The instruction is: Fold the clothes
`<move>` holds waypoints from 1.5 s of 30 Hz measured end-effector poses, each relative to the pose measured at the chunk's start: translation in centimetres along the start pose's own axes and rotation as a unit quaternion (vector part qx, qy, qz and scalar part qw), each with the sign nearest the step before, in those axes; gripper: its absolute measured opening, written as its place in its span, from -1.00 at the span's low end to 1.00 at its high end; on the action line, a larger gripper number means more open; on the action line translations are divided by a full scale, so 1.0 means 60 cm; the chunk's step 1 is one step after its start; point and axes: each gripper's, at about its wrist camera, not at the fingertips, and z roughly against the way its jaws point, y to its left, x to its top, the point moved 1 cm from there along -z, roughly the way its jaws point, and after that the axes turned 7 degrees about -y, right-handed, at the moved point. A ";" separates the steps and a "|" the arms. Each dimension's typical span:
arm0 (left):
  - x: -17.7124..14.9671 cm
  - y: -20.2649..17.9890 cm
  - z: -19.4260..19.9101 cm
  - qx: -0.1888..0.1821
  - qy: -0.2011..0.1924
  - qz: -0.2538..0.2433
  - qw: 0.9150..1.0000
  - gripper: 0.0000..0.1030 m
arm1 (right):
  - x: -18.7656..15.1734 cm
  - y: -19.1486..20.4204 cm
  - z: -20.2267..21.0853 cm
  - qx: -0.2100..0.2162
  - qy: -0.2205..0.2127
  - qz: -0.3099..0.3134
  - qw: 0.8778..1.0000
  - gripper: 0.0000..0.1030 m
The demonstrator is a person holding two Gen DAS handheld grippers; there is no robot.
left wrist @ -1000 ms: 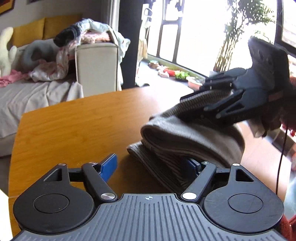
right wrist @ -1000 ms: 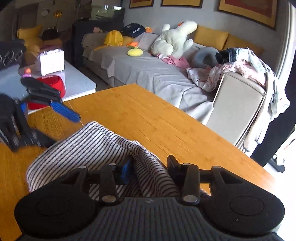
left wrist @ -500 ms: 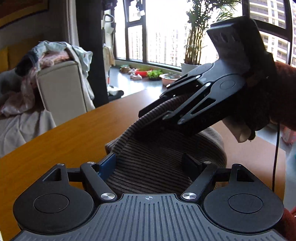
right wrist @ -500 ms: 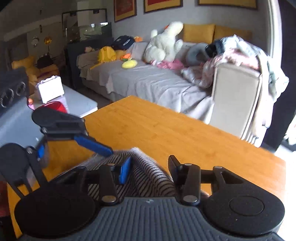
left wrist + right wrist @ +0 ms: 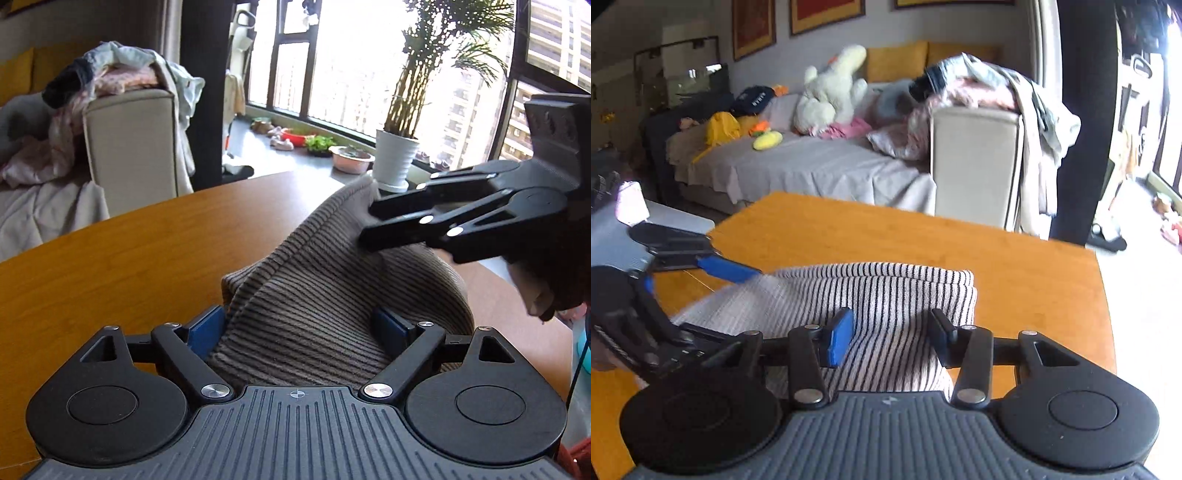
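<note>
Striped garment (image 5: 897,295) now flatter between right claw (image 5: 892,338) fingers

A home living room is shown: behind the wooden table (image 5: 923,236) a sofa (image 5: 812,170) with a plush toy (image 5: 831,92) is seen.
</note>
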 end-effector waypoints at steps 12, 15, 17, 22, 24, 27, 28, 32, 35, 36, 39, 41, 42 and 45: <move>-0.004 0.019 -0.005 0.009 0.000 0.022 1.000 0.91 | -0.027 -0.012 0.042 -0.026 0.003 -0.056 0.998 0.51; -0.009 0.024 -0.006 0.005 -0.001 0.032 0.999 0.94 | -0.050 -0.014 0.083 -0.026 0.004 -0.106 0.994 0.55; -0.011 0.029 -0.008 0.003 -0.002 0.040 0.999 0.96 | -0.065 -0.016 0.111 -0.026 0.005 -0.138 0.990 0.59; -0.016 0.044 -0.017 -0.009 -0.002 0.071 0.997 1.00 | -0.105 -0.017 0.141 -0.012 0.014 -0.231 0.973 0.64; -0.019 0.051 -0.020 -0.015 -0.001 0.086 0.996 1.00 | -0.121 -0.015 0.126 0.003 0.023 -0.276 0.961 0.64; -0.024 0.056 -0.016 -0.018 0.001 0.100 0.995 1.00 | -0.135 -0.012 0.102 0.020 0.029 -0.320 0.947 0.62; -0.026 0.056 -0.012 -0.018 0.002 0.100 0.995 1.00 | -0.131 -0.012 0.092 0.021 0.026 -0.316 0.948 0.61; -0.030 0.059 0.007 -0.004 -0.001 0.094 0.996 1.00 | -0.113 -0.010 0.053 0.022 0.016 -0.298 0.954 0.54; -0.028 0.066 0.023 0.018 -0.007 0.087 0.996 0.99 | -0.099 -0.011 0.024 0.022 0.016 -0.276 0.961 0.54; -0.026 0.070 0.028 0.023 -0.011 0.084 0.996 0.97 | -0.094 -0.011 0.017 0.021 0.015 -0.270 0.963 0.54; -0.023 0.080 0.041 0.037 -0.020 0.075 0.996 0.97 | -0.082 -0.012 0.002 0.015 0.010 -0.249 0.968 0.54; -0.021 0.087 0.049 0.047 -0.027 0.068 0.996 0.97 | -0.073 -0.010 -0.004 0.005 0.005 -0.238 0.971 0.54; -0.020 0.091 0.054 0.051 -0.030 0.065 0.996 0.97 | -0.070 -0.009 -0.003 0.001 0.003 -0.234 0.972 0.54; -0.033 0.110 0.043 0.038 -0.022 0.093 0.995 0.99 | -0.068 -0.002 0.010 -0.007 0.001 -0.229 0.973 0.58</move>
